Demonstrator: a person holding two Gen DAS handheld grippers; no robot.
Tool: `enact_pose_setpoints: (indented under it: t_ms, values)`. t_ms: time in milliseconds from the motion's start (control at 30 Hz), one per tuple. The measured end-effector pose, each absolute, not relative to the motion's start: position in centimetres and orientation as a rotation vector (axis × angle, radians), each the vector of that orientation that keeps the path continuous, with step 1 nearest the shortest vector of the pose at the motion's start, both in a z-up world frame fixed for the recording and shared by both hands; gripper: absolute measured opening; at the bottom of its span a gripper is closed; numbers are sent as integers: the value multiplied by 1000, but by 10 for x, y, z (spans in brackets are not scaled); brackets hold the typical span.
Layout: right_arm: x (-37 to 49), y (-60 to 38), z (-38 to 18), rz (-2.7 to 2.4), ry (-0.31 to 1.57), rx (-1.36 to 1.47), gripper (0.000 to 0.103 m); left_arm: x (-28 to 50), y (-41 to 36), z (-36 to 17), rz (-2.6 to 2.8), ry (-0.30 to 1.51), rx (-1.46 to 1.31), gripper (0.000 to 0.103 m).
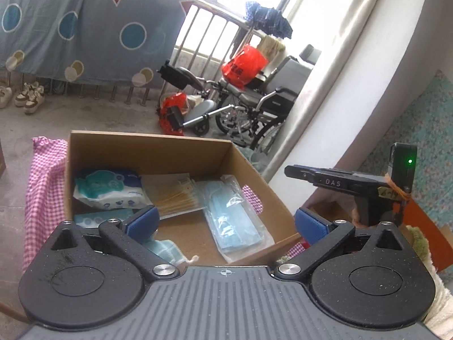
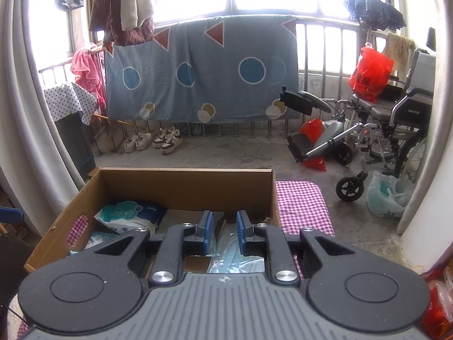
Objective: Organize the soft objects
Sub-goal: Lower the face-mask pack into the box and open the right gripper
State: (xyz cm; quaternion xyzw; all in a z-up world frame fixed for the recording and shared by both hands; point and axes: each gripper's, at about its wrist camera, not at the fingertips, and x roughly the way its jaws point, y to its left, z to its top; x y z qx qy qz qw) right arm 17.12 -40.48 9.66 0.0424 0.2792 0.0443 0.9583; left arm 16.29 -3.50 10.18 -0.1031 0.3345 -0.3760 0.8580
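The cardboard box (image 1: 158, 153) sits on a pink checked cloth (image 1: 42, 181) and holds a wet-wipe pack (image 1: 110, 189), a cotton swab packet (image 1: 175, 192) and a bag of blue face masks (image 1: 235, 221). The left tool (image 1: 225, 221) hovers above the box's near edge, jaws spread wide and empty. The right tool (image 2: 223, 231) stands over the masks, jaws nearly closed with nothing between them.

The right gripper (image 2: 223, 233), its jaws almost closed and empty, hangs over the cardboard box (image 2: 187, 181), where a wipes pack (image 2: 128, 216) lies.
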Motion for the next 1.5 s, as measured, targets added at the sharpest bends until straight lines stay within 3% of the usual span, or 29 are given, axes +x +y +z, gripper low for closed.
enact_pose_setpoints:
  t_ms: [233,300,333,367,633,733,833,900,1500]
  values:
    - [170,-391,98,134,677,72,23,130,9,78,-742,694,-247,103]
    - [184,-384,88,185,793,59,42,124,17,66,-733,731,-269,103]
    - [193,-381,82,209,854,55,58,123,20,60,-730,747,-282,103]
    - [203,-378,76,223,911,50,60,121,24,55,-728,761,-297,103]
    - [290,-375,-9,222,1462,121,62,114,44,35,-706,767,-358,103]
    - [306,-376,-44,190,1624,117,69,114,45,32,-701,757,-336,103]
    - [314,-379,-73,156,1743,141,69,117,45,27,-711,753,-327,103]
    - [316,-378,-80,144,1752,139,77,120,45,25,-710,754,-325,103]
    - [299,-371,-61,51,1559,77,76,122,50,18,-716,775,-338,103]
